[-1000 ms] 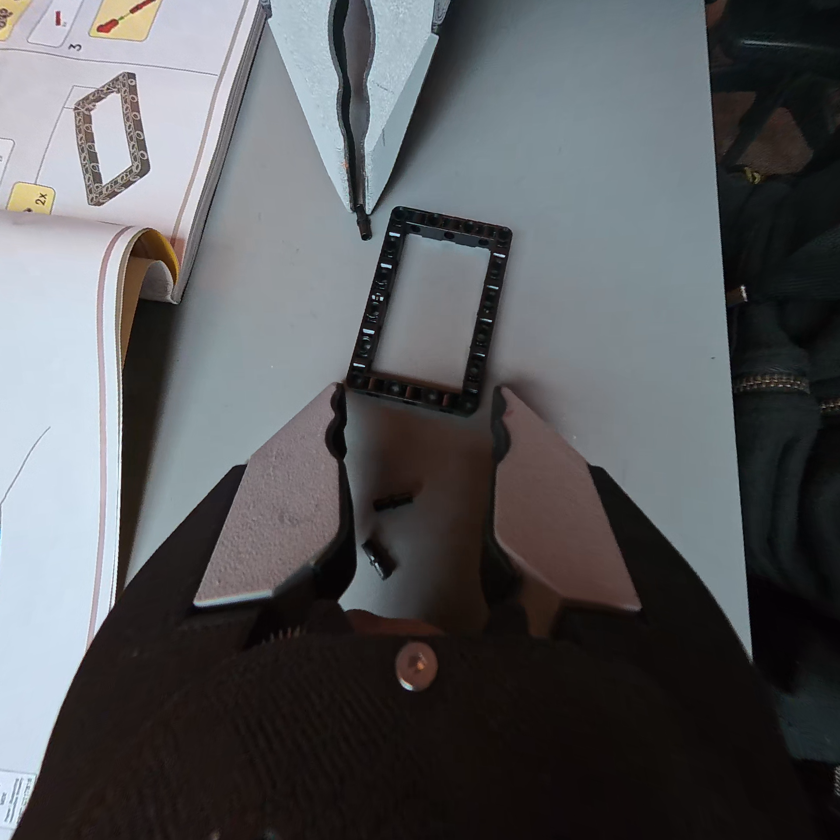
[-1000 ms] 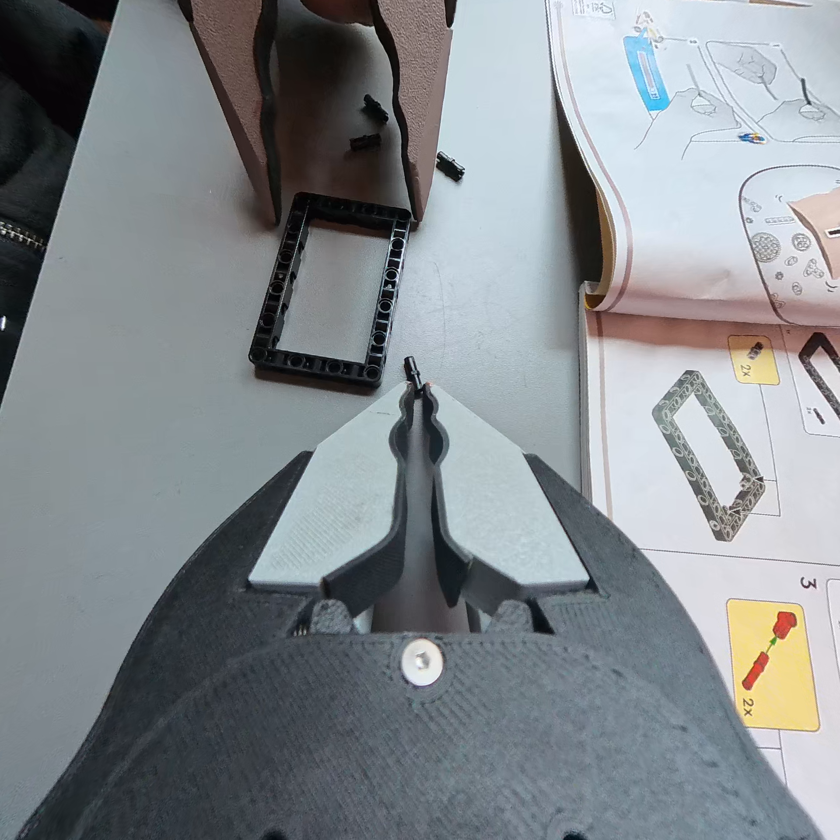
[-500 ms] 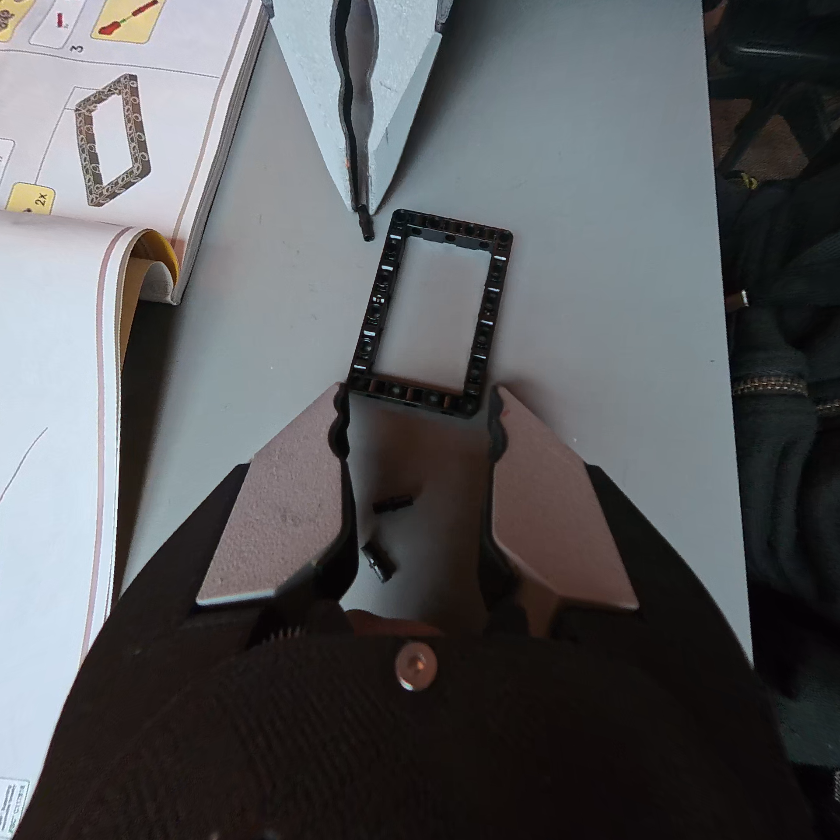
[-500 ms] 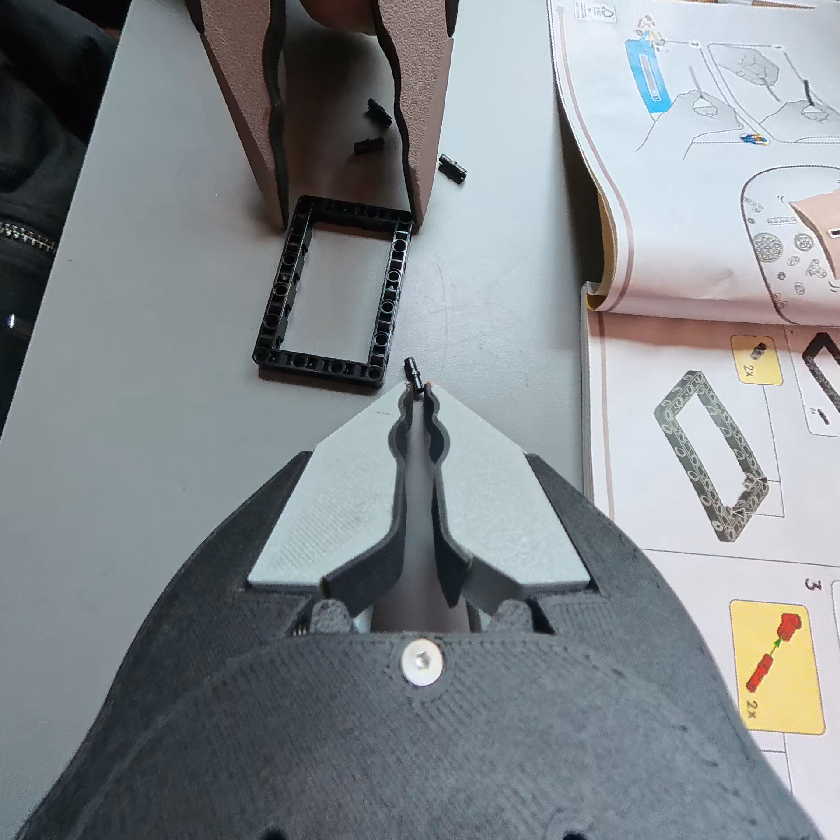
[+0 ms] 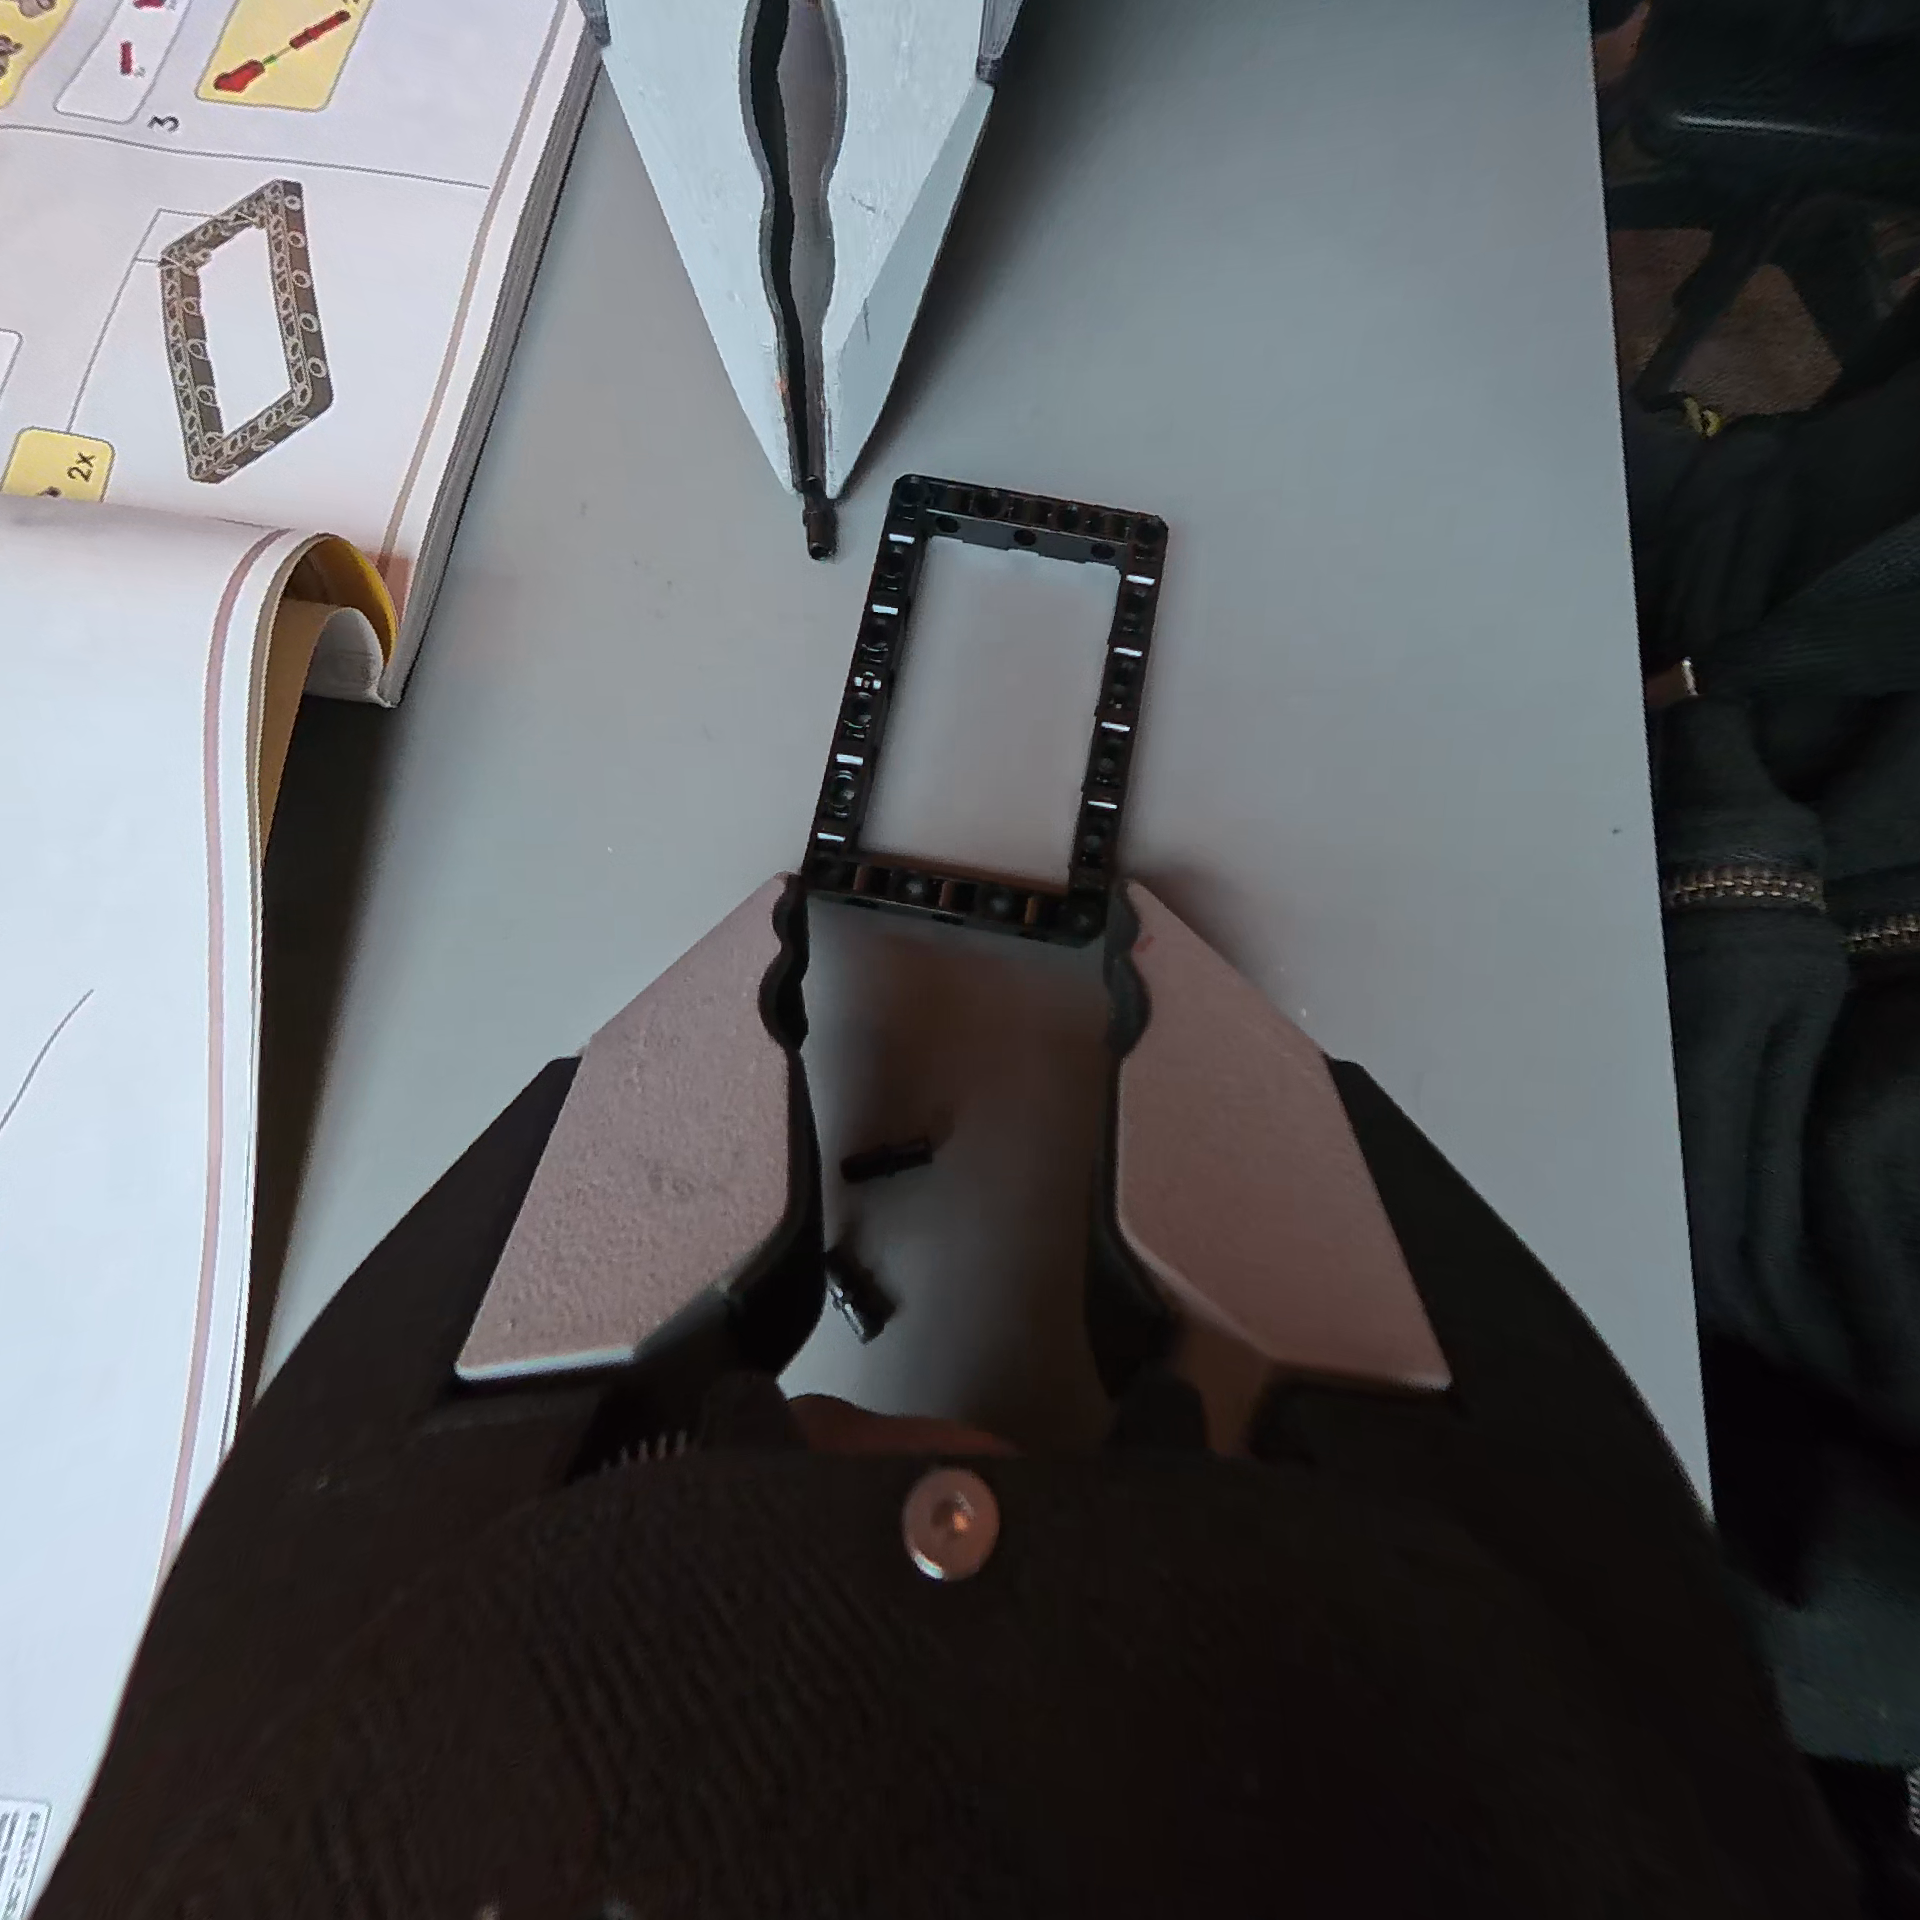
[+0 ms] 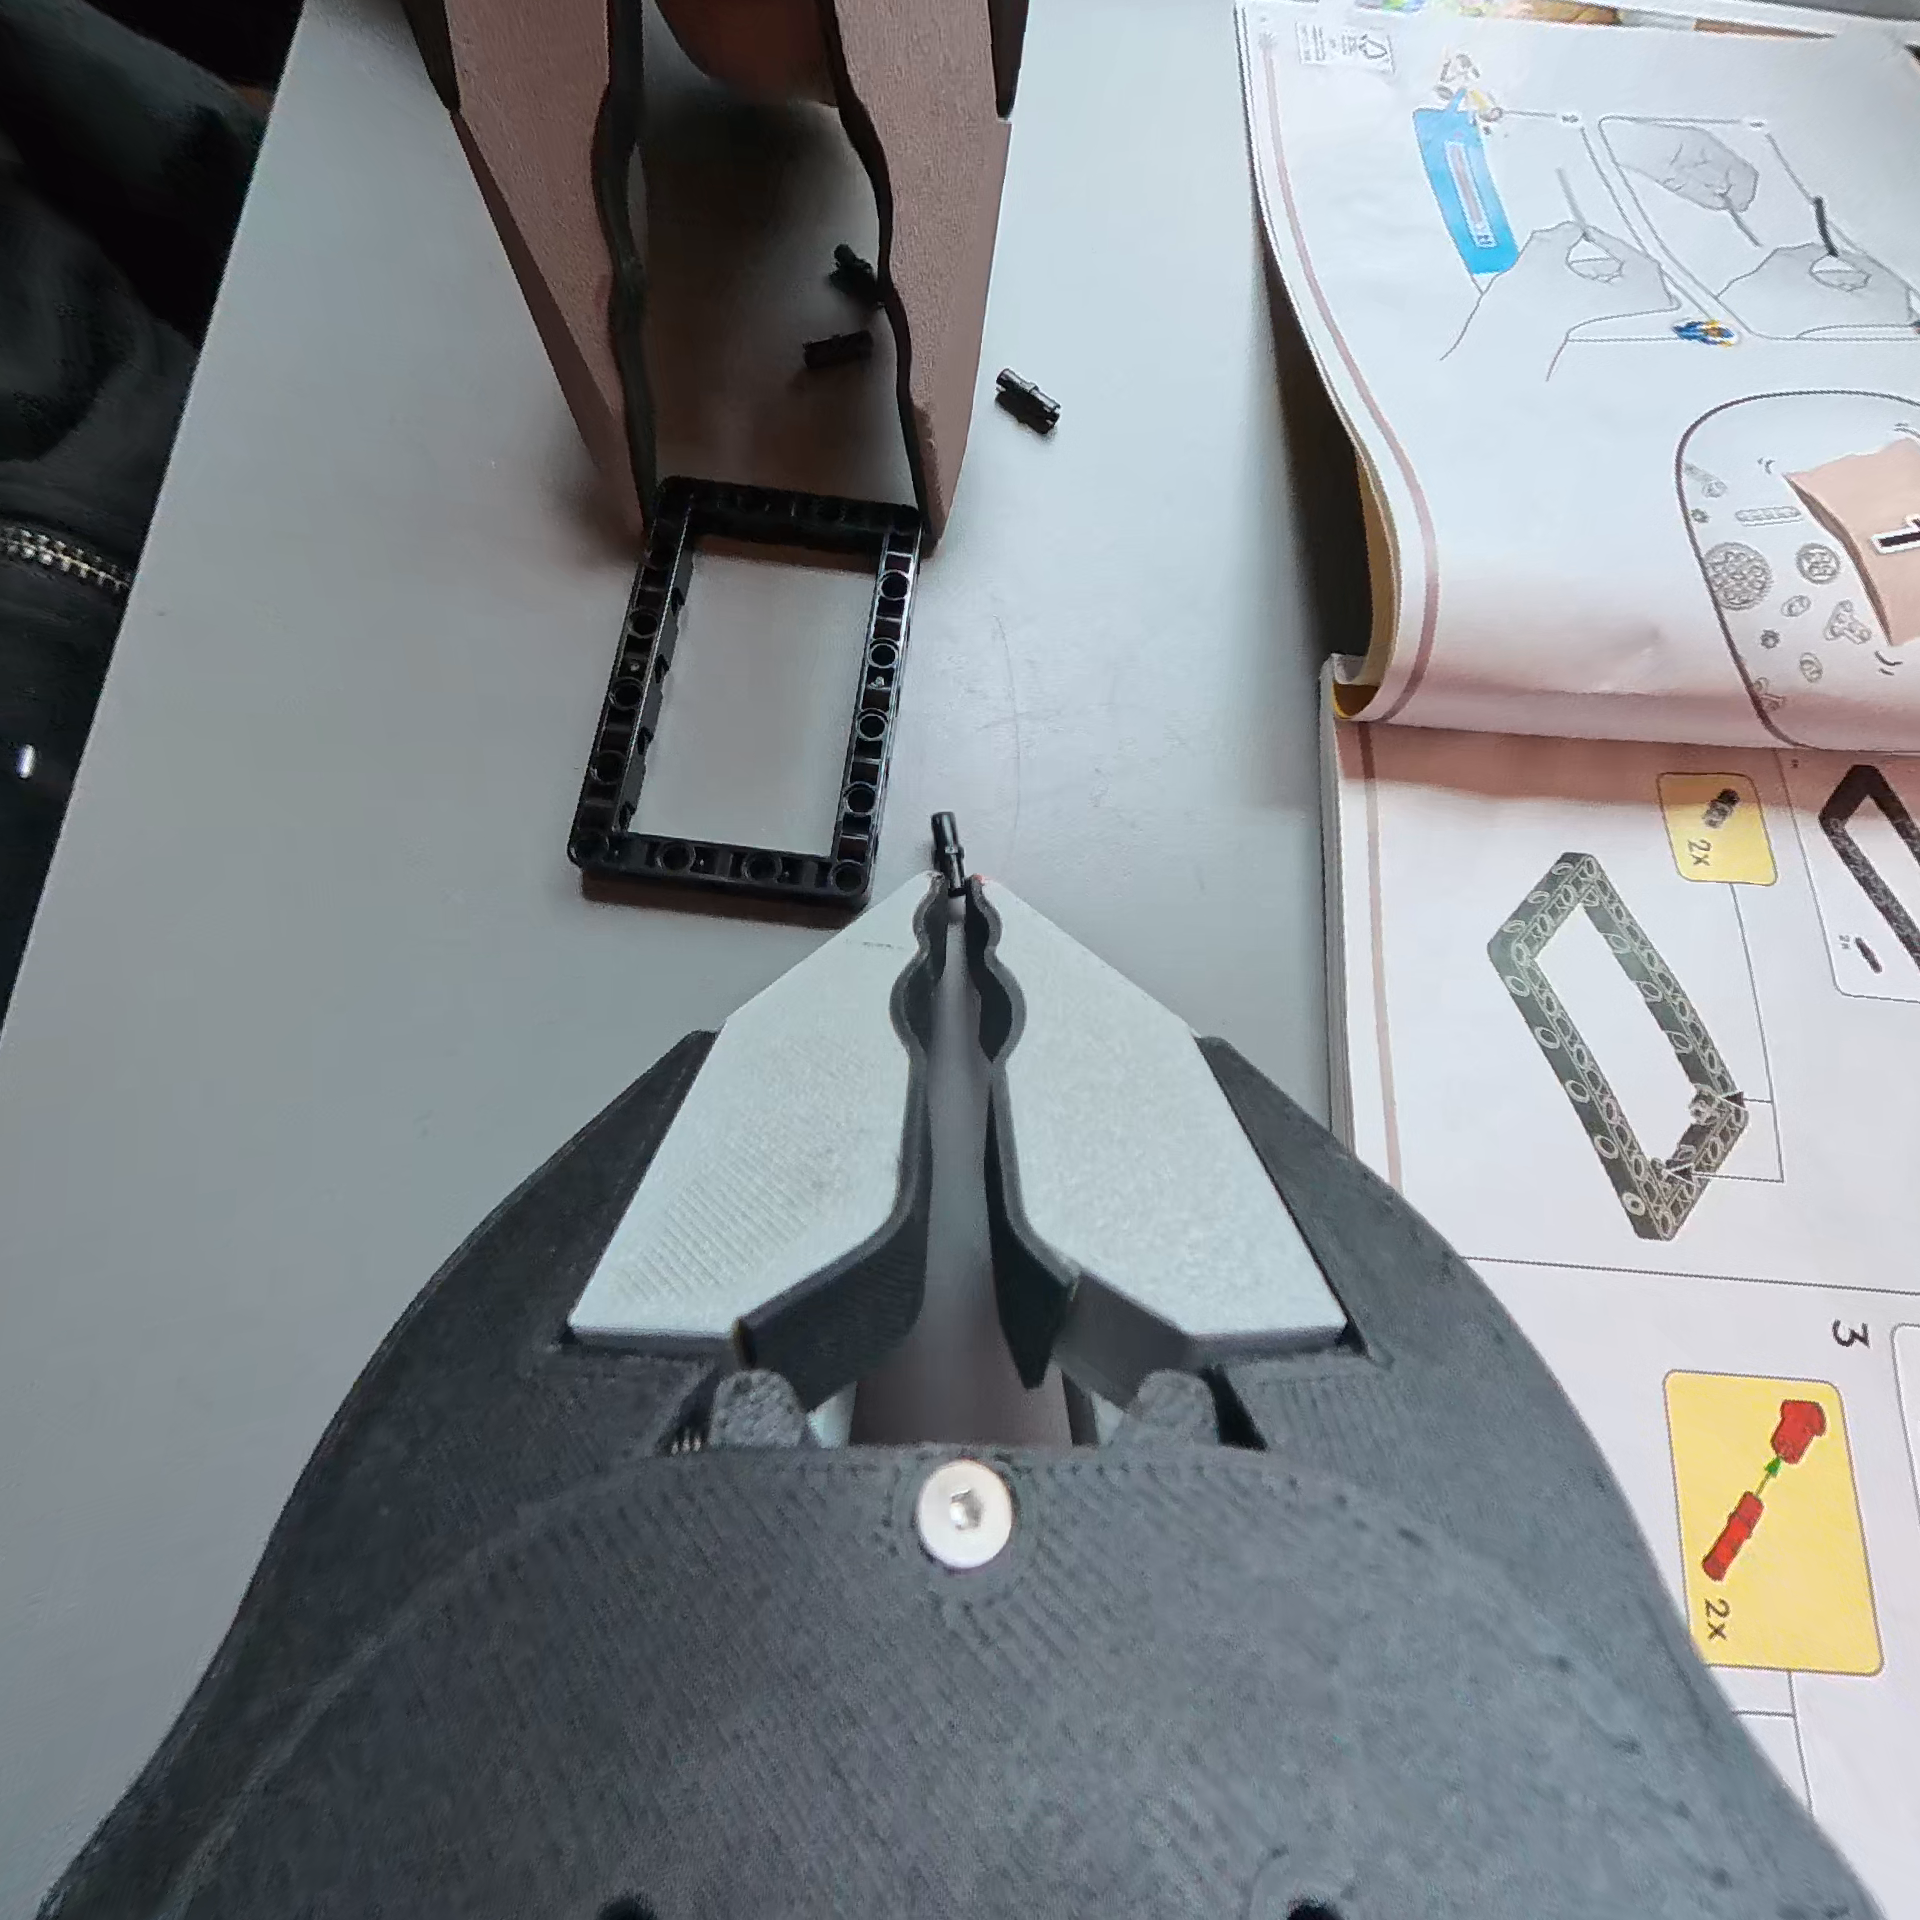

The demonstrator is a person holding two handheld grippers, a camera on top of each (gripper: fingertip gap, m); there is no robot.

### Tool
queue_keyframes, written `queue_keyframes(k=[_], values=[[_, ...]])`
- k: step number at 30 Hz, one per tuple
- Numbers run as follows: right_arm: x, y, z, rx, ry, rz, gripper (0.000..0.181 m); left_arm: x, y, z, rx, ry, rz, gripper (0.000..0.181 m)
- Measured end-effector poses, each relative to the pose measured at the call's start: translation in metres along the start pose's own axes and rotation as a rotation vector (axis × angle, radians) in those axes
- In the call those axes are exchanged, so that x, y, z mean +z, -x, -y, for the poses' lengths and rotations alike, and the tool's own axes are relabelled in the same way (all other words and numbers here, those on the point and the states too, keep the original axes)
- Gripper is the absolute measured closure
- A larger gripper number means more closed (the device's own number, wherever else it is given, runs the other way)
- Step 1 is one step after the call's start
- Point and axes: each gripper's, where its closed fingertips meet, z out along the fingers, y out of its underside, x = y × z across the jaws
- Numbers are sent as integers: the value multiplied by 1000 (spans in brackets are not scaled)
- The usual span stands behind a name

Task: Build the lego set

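A black rectangular Technic frame (image 5: 860, 717) lies flat on the grey table (image 5: 1351, 416). My left gripper (image 5: 956, 912) is open, and its brown fingertips flank the frame's near short end, close to or just touching its corners. My right gripper (image 6: 951, 885) is shut on a small black pin (image 6: 945, 840) that sticks out of its tips, just right of the frame's (image 6: 881, 675) near corner. In the left wrist view the right gripper (image 5: 817, 480) points at me with the pin (image 5: 819, 525) beside the frame's far left corner. The left gripper (image 6: 784, 511) shows at the frame's far end.
Two loose black pins (image 5: 883, 1158) (image 5: 857, 1299) lie between my left fingers, and a third pin (image 6: 1027, 397) lies beside them. An open instruction booklet (image 6: 1662, 935) covers the table's side (image 5: 156, 312). Dark clothing with a zipper (image 5: 1766, 904) lies beyond the table's opposite edge. Spacing between my two grippers at the tips: around 9 centimeters.
My left gripper's jaws have narrowed a little around the frame's near end. The right gripper with the pin has hardly moved.
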Motion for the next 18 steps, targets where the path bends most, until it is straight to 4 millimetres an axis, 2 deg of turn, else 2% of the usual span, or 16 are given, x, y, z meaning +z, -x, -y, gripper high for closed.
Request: queue_keyframes(k=[18], values=[[-2,2,10,2,-43,4,181,2,0,2,-12,0,14,126]])
